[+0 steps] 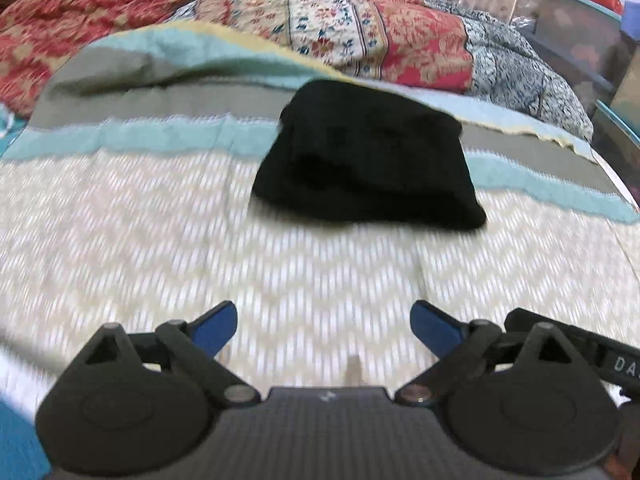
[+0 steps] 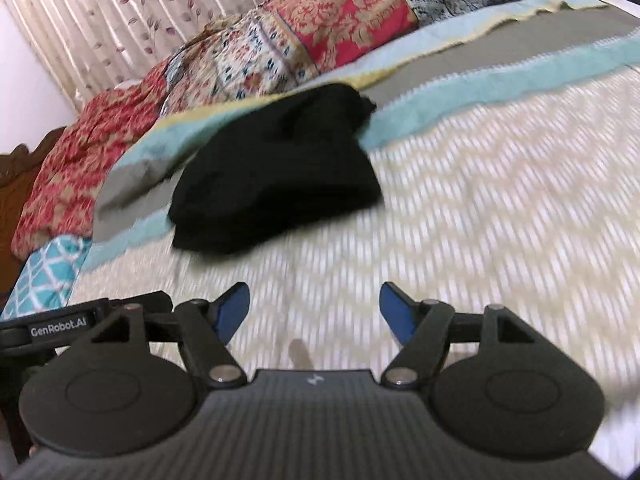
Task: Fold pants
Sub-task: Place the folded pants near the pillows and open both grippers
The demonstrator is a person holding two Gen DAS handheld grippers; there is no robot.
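Note:
The black pants point(image 1: 368, 160) lie folded into a compact bundle on the bed, across the teal and grey stripes of the cover. They also show in the right wrist view point(image 2: 276, 172). My left gripper point(image 1: 324, 330) is open and empty, above the cream zigzag cover and well short of the pants. My right gripper point(image 2: 314, 314) is open and empty too, a little short of the pants' near edge. Both views are motion-blurred.
A cream, teal and grey bed cover point(image 1: 160, 240) spans the bed. A rumpled red floral quilt point(image 1: 320, 20) lies along the far side, also seen in the right wrist view point(image 2: 280, 36). Curtains point(image 2: 100, 8) hang behind. Boxes point(image 1: 580, 40) stand at the right.

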